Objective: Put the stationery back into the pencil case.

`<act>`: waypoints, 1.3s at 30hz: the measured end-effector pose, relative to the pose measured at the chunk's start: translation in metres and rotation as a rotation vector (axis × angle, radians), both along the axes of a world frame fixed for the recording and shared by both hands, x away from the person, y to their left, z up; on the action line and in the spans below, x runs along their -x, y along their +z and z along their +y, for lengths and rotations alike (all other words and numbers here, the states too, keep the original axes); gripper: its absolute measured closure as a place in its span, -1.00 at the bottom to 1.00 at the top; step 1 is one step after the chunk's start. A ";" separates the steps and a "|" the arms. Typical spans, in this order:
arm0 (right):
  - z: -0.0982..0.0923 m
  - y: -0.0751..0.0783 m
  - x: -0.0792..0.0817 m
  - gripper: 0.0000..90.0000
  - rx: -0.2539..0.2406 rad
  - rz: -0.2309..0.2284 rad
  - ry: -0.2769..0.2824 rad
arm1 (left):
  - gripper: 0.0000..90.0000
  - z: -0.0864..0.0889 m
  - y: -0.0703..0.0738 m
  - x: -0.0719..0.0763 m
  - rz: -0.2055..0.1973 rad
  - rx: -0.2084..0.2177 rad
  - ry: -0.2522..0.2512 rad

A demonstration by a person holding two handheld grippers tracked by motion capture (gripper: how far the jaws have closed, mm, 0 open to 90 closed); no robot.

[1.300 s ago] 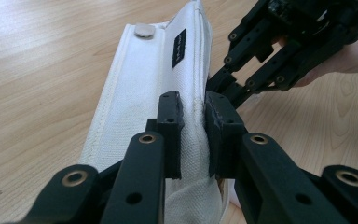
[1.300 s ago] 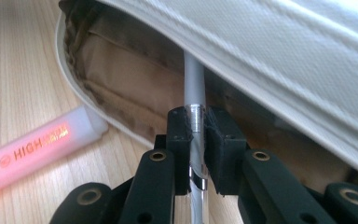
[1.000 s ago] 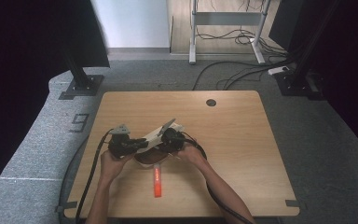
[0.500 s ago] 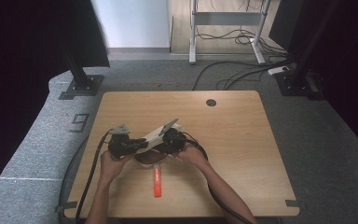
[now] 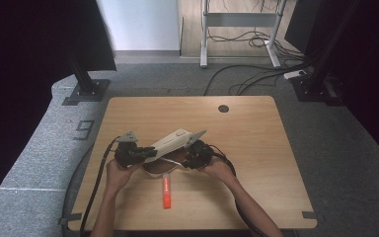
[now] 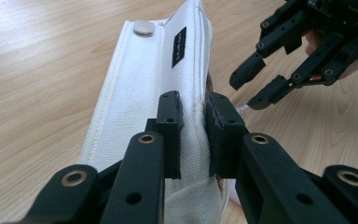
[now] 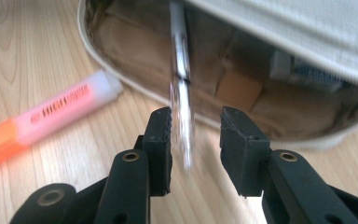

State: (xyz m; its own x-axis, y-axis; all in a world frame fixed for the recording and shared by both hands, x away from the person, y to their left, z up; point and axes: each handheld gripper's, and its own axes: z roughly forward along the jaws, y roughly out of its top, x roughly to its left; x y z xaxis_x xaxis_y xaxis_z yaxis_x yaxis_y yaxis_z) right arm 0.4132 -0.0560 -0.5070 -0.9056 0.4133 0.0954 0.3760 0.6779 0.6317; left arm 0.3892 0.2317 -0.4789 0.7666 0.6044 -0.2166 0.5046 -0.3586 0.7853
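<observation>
Right gripper view showed the step in hand: loading a slim clear pen (image 7: 181, 93) into the open pencil case (image 7: 242, 88). The right hand-held gripper (image 7: 196, 135) had just been opening, its jaws spread, with the pen between them and apparently no longer pinched — the pen's far end already lay inside the brown lining, its near end blurred. In the left gripper view, the left hand-held gripper (image 6: 195, 126) was pressed tight on the case's white fabric edge, propping the flap up off the table (image 6: 37, 70).

By judgement, the pen was nearly in; the next move called for nudging it fully past the rim, or backing the right gripper clear without dragging it out, then fetching the orange highlighter (image 5: 166, 191), which lay on the table just in front of the case.

The case was white canvas with stitched seams, a metal snap, a small black label — soft, sagging, and open towards the person.
</observation>
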 end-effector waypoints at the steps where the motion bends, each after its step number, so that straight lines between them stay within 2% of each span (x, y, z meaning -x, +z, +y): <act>1: -0.003 -0.003 0.001 0.39 -0.003 0.005 -0.002 | 0.70 0.000 0.000 0.000 0.000 0.000 0.000; 10: -0.012 -0.018 0.007 0.50 -0.008 0.035 -0.009 | 0.70 -0.001 -0.002 0.000 0.006 0.000 -0.002; 15: -0.013 -0.023 0.008 0.65 -0.004 0.037 -0.003 | 0.70 -0.001 -0.002 0.000 0.006 -0.002 -0.002; 19: -0.012 -0.026 0.007 0.84 -0.005 0.035 0.005 | 0.70 -0.001 -0.002 0.000 0.005 -0.003 -0.003; 26: -0.011 -0.020 0.005 0.85 -0.005 0.003 0.004 | 0.70 -0.002 -0.002 0.000 0.005 -0.005 -0.002; 39: -0.013 -0.008 -0.016 0.81 -0.017 -0.053 -0.043 | 0.69 -0.002 -0.002 0.000 0.003 -0.005 -0.003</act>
State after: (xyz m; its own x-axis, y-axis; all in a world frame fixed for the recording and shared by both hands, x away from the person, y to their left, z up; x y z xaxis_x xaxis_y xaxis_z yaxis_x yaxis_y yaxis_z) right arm 0.4293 -0.0694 -0.5151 -0.8907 0.4511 0.0555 0.3707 0.6504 0.6629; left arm 0.3889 0.2295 -0.4808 0.7675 0.6036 -0.2159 0.5061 -0.3639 0.7819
